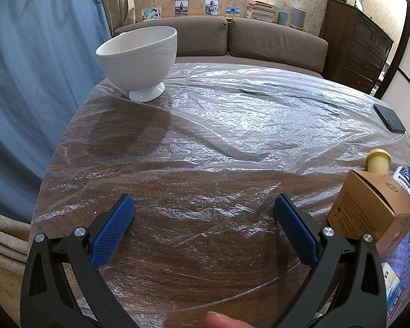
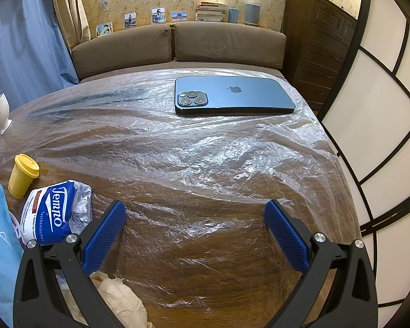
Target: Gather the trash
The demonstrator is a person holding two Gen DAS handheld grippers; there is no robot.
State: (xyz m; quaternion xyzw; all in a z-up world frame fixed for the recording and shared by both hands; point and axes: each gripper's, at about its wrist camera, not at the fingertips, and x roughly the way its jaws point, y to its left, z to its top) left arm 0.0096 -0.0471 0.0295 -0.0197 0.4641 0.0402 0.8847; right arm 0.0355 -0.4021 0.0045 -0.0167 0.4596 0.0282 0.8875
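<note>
both tongs spread wide, pinching nothing: left gripper over bare tabletop, white bowl at its far left corner, brown carton near the right edge. right gripper hovers; yellow cup, tissue pack, crumpled tissue at the near left edge, phone far right.

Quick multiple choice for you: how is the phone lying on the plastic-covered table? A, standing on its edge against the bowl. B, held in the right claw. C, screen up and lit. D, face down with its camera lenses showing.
D: in the right wrist view the phone lies flat on the plastic sheet with its back and camera cluster up, far ahead of the open right claw.
</note>
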